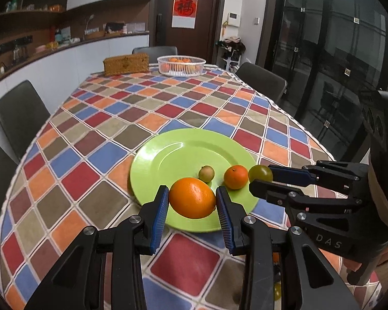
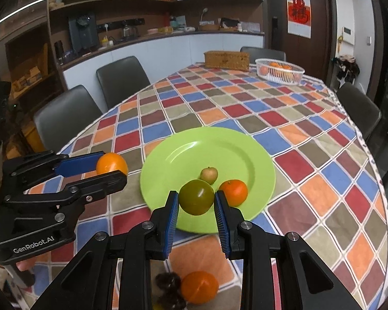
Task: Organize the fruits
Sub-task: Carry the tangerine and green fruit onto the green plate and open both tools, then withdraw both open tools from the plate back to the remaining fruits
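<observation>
Both jaw pairs pinched fruit above the near rim of the plate (image 1: 168, 155): left gripper (image 1: 191, 199) held the orange (image 1: 192, 197), right gripper (image 2: 196, 201) the green fruit (image 2: 196, 200), beside the tangerine (image 2: 233, 192).

right hand-held gripper (image 2: 196, 202) clamps a green fruit (image 2: 196, 200) (over the green plate (image 2: 248, 152)).

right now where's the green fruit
The green fruit sits between the right gripper fingers, low in the right wrist view, over the near edge of the green plate, next to the small orange.
</observation>
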`<state>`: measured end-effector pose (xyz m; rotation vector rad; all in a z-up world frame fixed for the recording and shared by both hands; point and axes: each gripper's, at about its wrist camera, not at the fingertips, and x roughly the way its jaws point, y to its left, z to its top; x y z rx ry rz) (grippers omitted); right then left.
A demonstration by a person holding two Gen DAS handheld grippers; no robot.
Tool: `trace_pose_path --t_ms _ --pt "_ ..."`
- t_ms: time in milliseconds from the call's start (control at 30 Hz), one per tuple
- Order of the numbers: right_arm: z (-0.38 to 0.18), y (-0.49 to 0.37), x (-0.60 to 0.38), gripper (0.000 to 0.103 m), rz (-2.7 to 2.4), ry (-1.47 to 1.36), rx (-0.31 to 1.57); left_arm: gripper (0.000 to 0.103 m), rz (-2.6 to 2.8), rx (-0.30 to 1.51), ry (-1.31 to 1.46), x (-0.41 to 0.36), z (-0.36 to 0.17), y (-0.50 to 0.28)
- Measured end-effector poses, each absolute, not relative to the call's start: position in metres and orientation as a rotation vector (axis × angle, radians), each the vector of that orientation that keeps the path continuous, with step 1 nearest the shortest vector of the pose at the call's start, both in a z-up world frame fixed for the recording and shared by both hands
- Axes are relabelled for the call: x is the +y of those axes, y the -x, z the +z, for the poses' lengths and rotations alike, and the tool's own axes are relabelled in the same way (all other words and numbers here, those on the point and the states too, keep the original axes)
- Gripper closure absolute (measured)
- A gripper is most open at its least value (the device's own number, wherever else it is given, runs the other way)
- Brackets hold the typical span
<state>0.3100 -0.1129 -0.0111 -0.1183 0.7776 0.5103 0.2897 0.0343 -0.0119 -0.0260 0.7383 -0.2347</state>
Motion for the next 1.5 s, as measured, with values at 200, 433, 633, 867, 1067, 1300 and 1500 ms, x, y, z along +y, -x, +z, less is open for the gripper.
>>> trace_pose_path --t_ms 200,433,633,867,1067,1300,1500 --pt "-0.024 -0.33 -0.107 0.074 0.501 0.136 0.814 0.066 -0.248 0.796 0.041 0.036 -0.03 -0.32" --pt "-0.039 -0.347 -0.103 0.074 0.495 0.14 0.863 0.066 -0.249 0.865 0.059 0.04 -0.051 -0.34" --pt "-0.045 -0.352 -0.101 0.073 0.489 0.142 0.884 0.066 -0.24 0.893 0.035 0.039 -0.06 -0.347" --pt "-0.042 -0.349 -0.102 0.068 0.474 0.141 0.875 0.061 -0.225 0.867 0.017 0.04 -0.051 -0.34" --pt "-0.028 -0.335 -0.107 0.068 0.472 0.147 0.835 0.061 -0.207 0.84 -0.031 0.036 -0.036 -0.326" --pt "-0.004 -0.312 -0.114 0.068 0.477 0.146 0.779 0.06 -0.192 0.779 -0.042 0.032 -0.006 -0.296" --pt "0.014 -0.284 -0.123 0.068 0.482 0.133 0.739 0.055 -0.184 0.723 -0.056 0.025 0.017 -0.262"
